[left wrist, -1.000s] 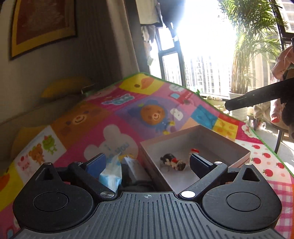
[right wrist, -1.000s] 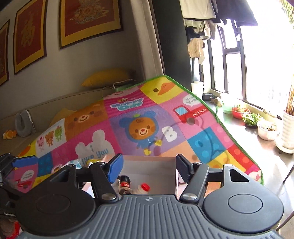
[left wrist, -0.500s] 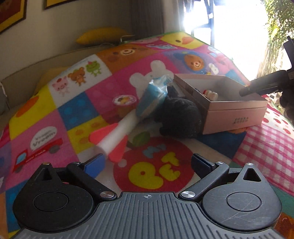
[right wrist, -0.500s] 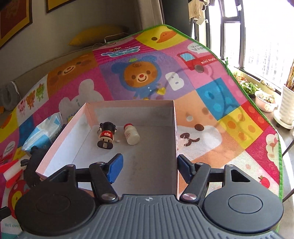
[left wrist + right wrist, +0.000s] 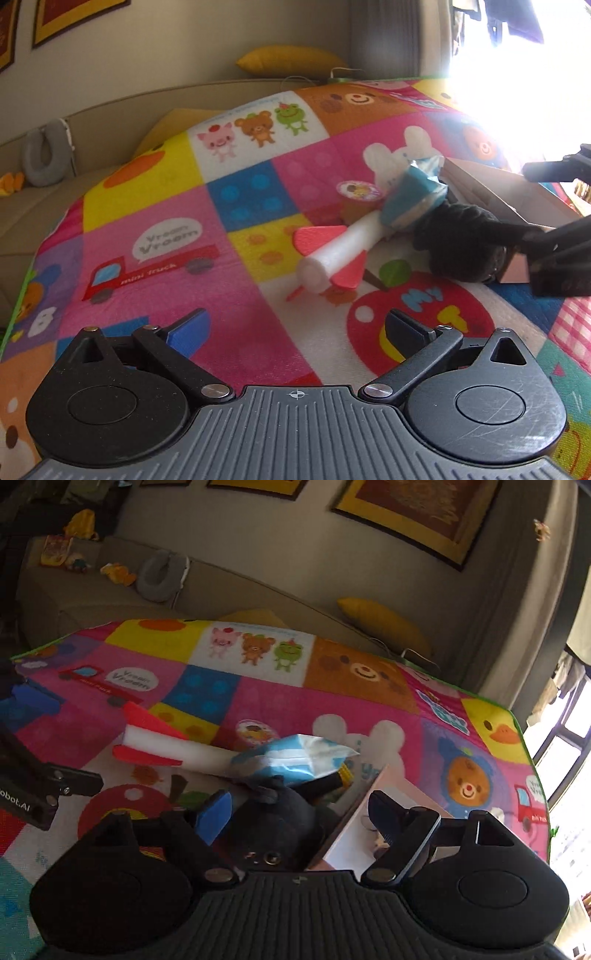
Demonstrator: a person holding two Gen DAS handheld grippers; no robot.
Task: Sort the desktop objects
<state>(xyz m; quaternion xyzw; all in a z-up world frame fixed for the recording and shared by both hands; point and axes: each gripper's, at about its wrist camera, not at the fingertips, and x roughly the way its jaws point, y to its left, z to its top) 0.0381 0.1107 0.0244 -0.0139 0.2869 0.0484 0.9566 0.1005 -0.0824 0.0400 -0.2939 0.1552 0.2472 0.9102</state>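
Right gripper (image 5: 295, 808), jaws just opened wide, straddles the black plush toy (image 5: 273, 823), which lies against the pink box (image 5: 491, 192) toward the mat's (image 5: 236, 280) window-side edge, pads not pressing. Left gripper (image 5: 295, 328), equally wide and empty, is farther off; the foam rocket (image 5: 332, 254) points its long axis toward the box

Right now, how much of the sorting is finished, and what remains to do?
Little looks done: the pink box is only partly in view. In hand: the right gripper, jaws just opening, straddles the black plush toy beside the box without pressing it. The left gripper is open and empty. Left on the mat: the foam rocket, the blue tissue pack and the small cup.
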